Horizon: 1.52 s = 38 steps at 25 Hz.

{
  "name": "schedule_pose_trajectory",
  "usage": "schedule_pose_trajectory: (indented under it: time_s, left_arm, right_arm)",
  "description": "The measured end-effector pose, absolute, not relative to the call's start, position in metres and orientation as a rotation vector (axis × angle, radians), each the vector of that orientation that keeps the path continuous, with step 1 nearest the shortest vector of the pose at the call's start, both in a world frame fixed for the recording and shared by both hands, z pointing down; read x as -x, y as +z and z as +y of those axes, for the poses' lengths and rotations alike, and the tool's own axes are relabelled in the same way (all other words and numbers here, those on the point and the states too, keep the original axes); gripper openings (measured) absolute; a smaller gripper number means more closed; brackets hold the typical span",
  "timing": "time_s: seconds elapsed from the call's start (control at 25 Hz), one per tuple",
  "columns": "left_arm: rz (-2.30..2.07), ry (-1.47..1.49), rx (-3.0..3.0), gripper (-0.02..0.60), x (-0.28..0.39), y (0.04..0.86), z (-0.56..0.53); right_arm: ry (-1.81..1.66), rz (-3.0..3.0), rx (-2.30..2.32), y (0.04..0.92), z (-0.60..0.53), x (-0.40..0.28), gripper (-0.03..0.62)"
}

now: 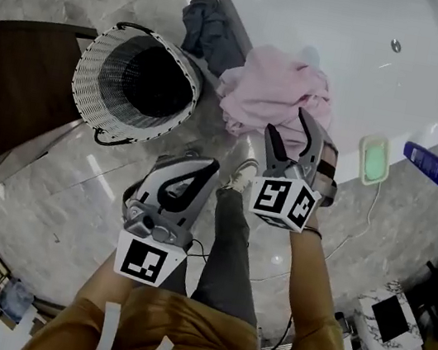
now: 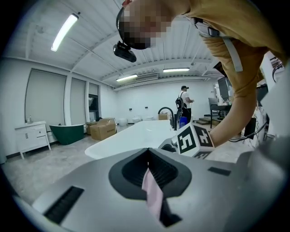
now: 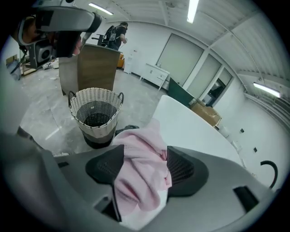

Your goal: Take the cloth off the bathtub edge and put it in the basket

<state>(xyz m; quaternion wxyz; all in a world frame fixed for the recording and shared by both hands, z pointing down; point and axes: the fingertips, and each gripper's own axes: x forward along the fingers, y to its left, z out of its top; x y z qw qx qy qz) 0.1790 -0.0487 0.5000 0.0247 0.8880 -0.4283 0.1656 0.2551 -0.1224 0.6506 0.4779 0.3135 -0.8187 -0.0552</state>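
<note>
Two grippers are held over a grey marbled floor (image 1: 45, 206) in a large white room lit by ceiling strip lights (image 2: 63, 31). A white bathtub (image 1: 336, 31) fills the head view from twelve to two o'clock. A green soap dish (image 1: 375, 160) and a blue bottle (image 1: 429, 165) are seen at three o'clock on its rim, and a brown wooden panel (image 1: 18, 76) stands at nine o'clock. A green tub (image 2: 68, 132) and cardboard boxes (image 2: 103, 129) are made out far off in the left gripper view. The left gripper (image 1: 204, 163) is held low over the floor, nearly level, pointed toward one o'clock. Its jaws are closed together, and only a pink sliver (image 2: 152, 195) is seen in the slit beneath their tips; what it belongs to cannot be told. The right gripper (image 1: 287, 123) is tilted steeply down and pointed toward twelve o'clock. Its jaws are spread wide, and the pink cloth (image 1: 275, 92) is framed between them without being pinched. That cloth is bunched on the bathtub edge, just at the right gripper's tips. A dark grey cloth (image 1: 207, 30) is draped at eleven o'clock of it. The white woven basket (image 1: 96, 64) is stood on the floor at ten o'clock of the left gripper, well apart from the pink cloth, and only its dark mesh bottom (image 3: 95, 118) is seen inside.
</note>
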Motion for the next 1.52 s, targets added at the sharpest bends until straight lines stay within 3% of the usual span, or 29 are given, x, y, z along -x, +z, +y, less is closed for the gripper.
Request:
schedule_pose_trajectory:
  time_s: [0.24, 0.52, 0.72, 0.88, 1.52]
  left_arm:
    - [-1.345, 0.541, -2.704, 0.006, -0.163, 0.521, -0.051]
    - [-1.328, 0.541, -2.681, 0.006, -0.166, 0.532, -0.044]
    - [-1.328, 0.543, -2.684, 0.006, -0.165, 0.532, -0.042]
    - [-1.328, 0.547, -2.693, 0.006, -0.165, 0.528, -0.039]
    - [-1.428, 0.5, -2.762, 0.006, -0.155, 0.447, -0.044]
  right_arm:
    - [-0.096, -2.002, -0.765, 0.683, -0.139, -0.251, 0.316]
    - [-0.074, -2.008, -0.761, 0.701, -0.145, -0.241, 0.314]
    - [-0.043, -2.051, -0.808, 0.693, -0.142, -0.241, 0.239]
    - [-0.061, -2.075, -0.799, 0.68, -0.134, -0.236, 0.105]
    - [-0.113, -2.228, -0.84, 0.54, -0.117, -0.223, 0.091]
